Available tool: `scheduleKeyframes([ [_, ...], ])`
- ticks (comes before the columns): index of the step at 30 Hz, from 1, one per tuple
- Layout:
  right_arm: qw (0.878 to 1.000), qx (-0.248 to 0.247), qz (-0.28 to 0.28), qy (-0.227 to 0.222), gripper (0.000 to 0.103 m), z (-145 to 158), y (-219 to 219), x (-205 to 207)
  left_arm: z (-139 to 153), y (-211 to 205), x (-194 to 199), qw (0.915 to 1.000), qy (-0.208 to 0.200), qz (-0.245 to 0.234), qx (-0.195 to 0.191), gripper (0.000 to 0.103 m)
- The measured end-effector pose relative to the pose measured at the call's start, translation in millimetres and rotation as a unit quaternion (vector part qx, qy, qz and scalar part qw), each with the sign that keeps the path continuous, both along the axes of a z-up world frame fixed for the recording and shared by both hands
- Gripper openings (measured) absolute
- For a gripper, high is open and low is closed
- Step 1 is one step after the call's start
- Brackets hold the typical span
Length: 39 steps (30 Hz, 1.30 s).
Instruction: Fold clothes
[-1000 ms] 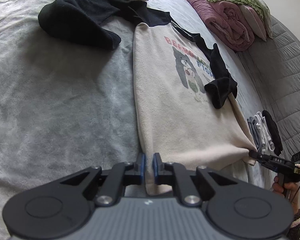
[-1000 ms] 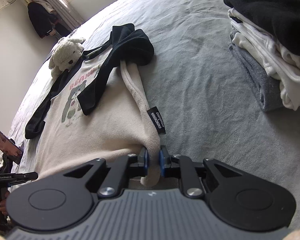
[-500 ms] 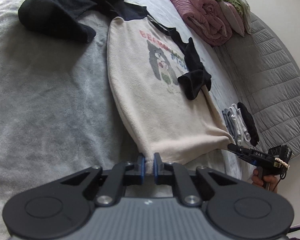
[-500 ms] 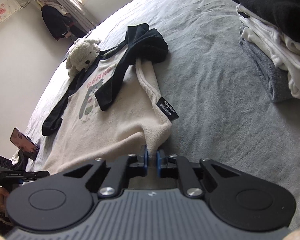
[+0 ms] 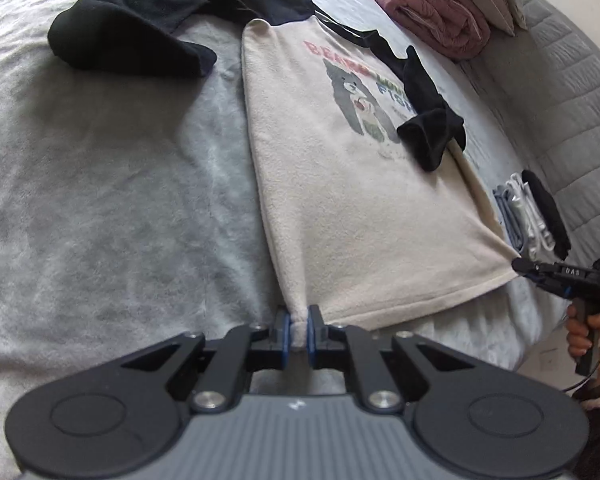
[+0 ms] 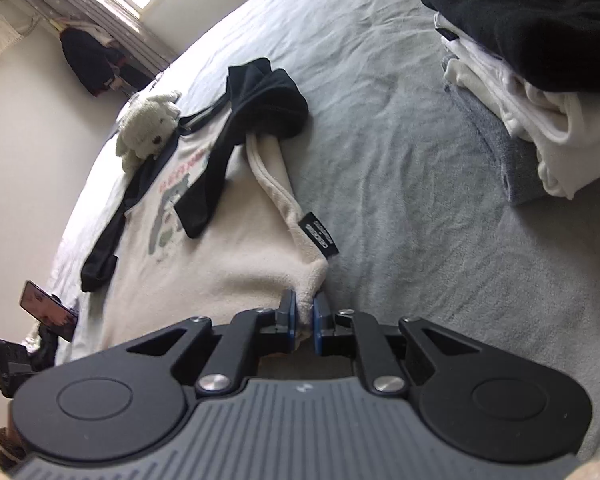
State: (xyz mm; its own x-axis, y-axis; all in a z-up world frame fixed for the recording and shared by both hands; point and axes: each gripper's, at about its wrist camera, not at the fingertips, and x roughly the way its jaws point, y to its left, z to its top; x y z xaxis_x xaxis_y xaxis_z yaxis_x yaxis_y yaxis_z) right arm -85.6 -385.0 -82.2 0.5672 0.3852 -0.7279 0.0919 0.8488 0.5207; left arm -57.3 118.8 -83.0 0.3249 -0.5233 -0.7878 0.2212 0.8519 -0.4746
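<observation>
From the left wrist view, the left gripper [image 5: 296, 330] had its jaws nearly closed, pinching one bottom corner of the cream sweatshirt [image 5: 340, 200] between the blue pads. The sweatshirt lay face up on the grey bed [image 5: 100, 200], its hem toward the near edge and its collar toward the far edge. One black sleeve [image 5: 132, 44] sprawled out across the bed, not yet folded in; the other black sleeve [image 5: 428, 120] lay across the chest print. At the sweatshirt's other bottom corner the right gripper [image 5: 518, 265] met the cloth, with a hand [image 5: 584, 332] on its handle. By my reading the fold of this garment had barely begun: both corners were taken, but the body was still flat and unfolded. A small stack of folded clothes [image 5: 528, 216] sat near the right edge of the bed, and rolled pink bedding [image 5: 432, 12] lay at the far corner.

From the right wrist view, the right gripper [image 6: 304, 322] was likewise almost shut, its jaws having just finished closing on the cream corner beside the black label [image 6: 320, 236]. The sweatshirt [image 6: 220, 264] stretched away toward a plush toy [image 6: 148, 128] resting at its collar. The stack of folded clothes [image 6: 540, 80], black on top of white and grey, suggested earlier pieces were done. No basket, box or other container showed in either view.
</observation>
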Motion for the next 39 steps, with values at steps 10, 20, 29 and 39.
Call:
scheduleKeyframes([
  [10,0.994,-0.101,0.009,-0.029,0.023,7,9,-4,22,7,3,0.9981,-0.054,0.003,0.031,0.038],
  [20,0.994,-0.09,-0.013,-0.065,0.048,24,30,24,36,-12,21,0.9936,-0.096,0.037,0.048,0.057],
  [29,0.995,-0.073,-0.002,-0.068,0.048,26,85,71,35,-63,46,0.989,-0.115,0.042,0.083,0.069],
  [39,0.996,-0.071,-0.008,-0.053,0.048,15,121,106,22,-97,69,0.9834,-0.134,0.068,0.101,0.073],
])
